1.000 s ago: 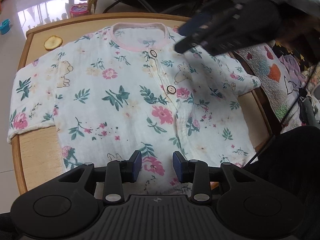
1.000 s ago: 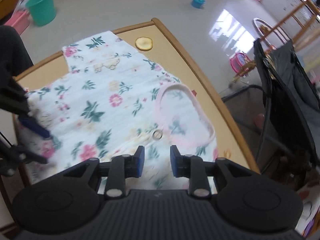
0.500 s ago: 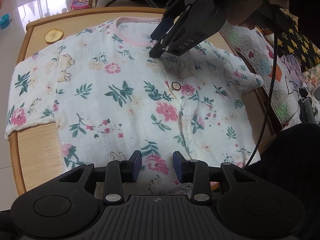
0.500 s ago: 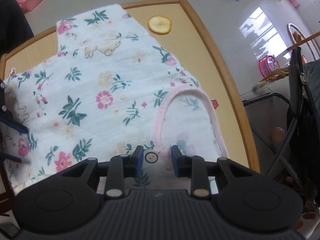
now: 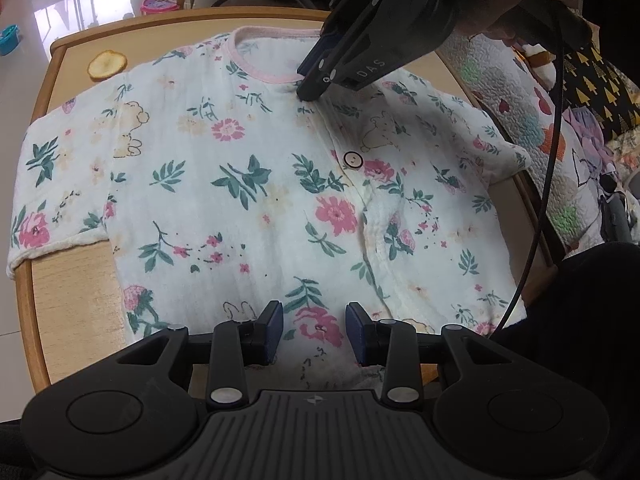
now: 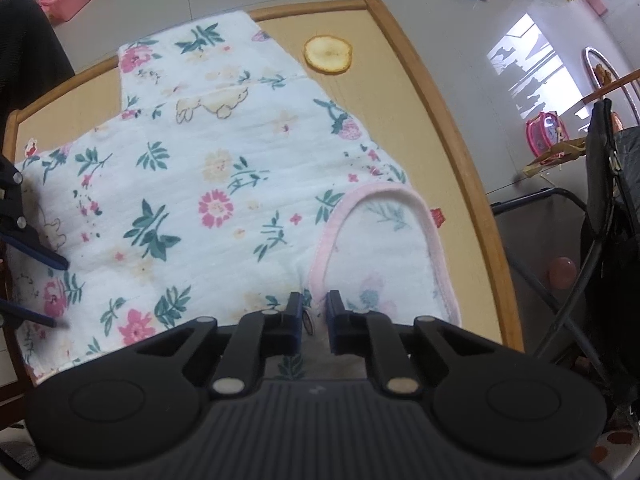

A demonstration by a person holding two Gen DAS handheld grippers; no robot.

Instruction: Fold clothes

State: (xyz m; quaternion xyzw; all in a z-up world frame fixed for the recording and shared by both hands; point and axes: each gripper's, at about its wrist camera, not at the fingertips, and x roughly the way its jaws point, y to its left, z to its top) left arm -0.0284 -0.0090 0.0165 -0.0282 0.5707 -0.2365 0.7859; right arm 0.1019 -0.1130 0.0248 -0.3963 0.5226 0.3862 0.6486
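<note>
A floral baby shirt [image 5: 256, 184] lies spread flat, front up, on a wooden table [image 5: 68, 304], filling most of the top. Its pink neckline [image 5: 260, 74] is at the far side in the left wrist view, both short sleeves are stretched out left and right, and its hem is at the near edge. 1 button [image 5: 353, 159] shows on the front placket; a 2nd button [image 6: 307, 322] is partly hidden between the fingers in the right wrist view.

The left gripper [image 5: 314, 328] hangs over the near hem with its jaws partly open. A pink flower print shows in the gap, and the pads do not press on the cloth.

The right gripper [image 6: 312, 316] points down at the top of the placket, just below the pink neckline. Its jaws are closing, with only a narrow gap left, and the cloth at the neckline's edge stands between them. In the left wrist view its fingertips [image 5: 310, 90] touch the shirt there, and the fabric puckers slightly around them. Whether the pads already pinch the cloth cannot be told.

A dried fruit slice [image 5: 107, 66] lies on the bare far-left corner of the table, just beside the shirt's shoulder. A patterned quilt [image 5: 520, 92] lies right of the table.
</note>
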